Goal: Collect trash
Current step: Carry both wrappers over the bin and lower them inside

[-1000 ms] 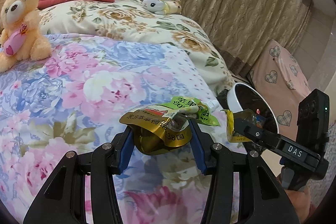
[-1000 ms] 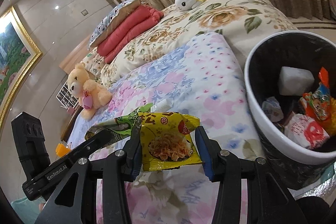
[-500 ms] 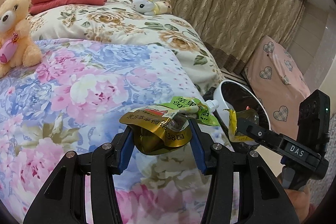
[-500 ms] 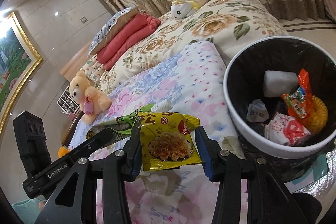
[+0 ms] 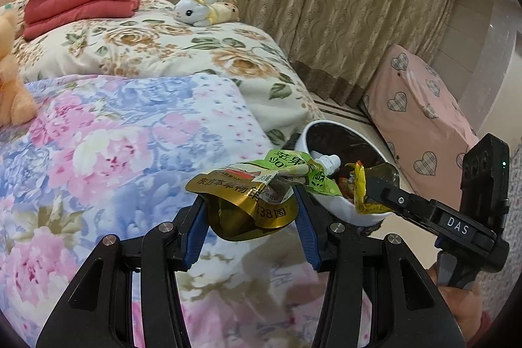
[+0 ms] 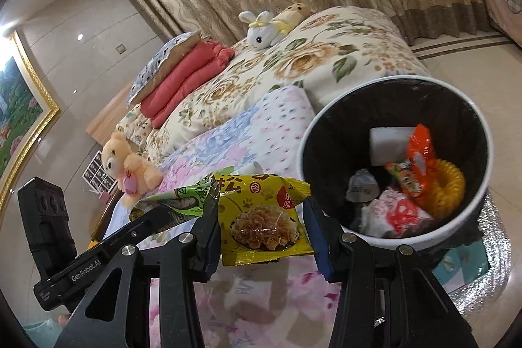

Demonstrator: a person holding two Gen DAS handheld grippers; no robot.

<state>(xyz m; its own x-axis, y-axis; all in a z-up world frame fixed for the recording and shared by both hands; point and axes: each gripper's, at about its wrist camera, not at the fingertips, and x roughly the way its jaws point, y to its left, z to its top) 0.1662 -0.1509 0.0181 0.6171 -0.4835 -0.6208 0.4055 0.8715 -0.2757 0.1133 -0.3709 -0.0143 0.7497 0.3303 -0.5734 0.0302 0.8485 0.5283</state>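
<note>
Nearest the left wrist camera, the left tongs are closed most of the way on a crumpled gold foil pouch, with a green spouted drink pouch with a white cap bunched against its top; both appear to be carried together, though whether the fingers pinch the green one directly cannot be told. In the right wrist view, the right tongs are likewise closed onto a yellow plastic snack packet with a clear window showing shredded food, held flat between the blue-padded fingers.

Both loads hang over the near edge of the floral-quilted bed. Just beyond, on the floor beside the bed, stands the round white waste bin with a black liner. It already holds several pieces: a white block, orange and red wrappers, a yellow coil and crumpled paper.

By my reading, the collecting is well advanced: earlier rubbish is binned and three more pieces are gripped close to the rim. What remains is to carry them over the opening and release. No other litter shows on the quilt. Farther off lie a peach teddy bear, folded red blankets and a white plush rabbit.
</note>
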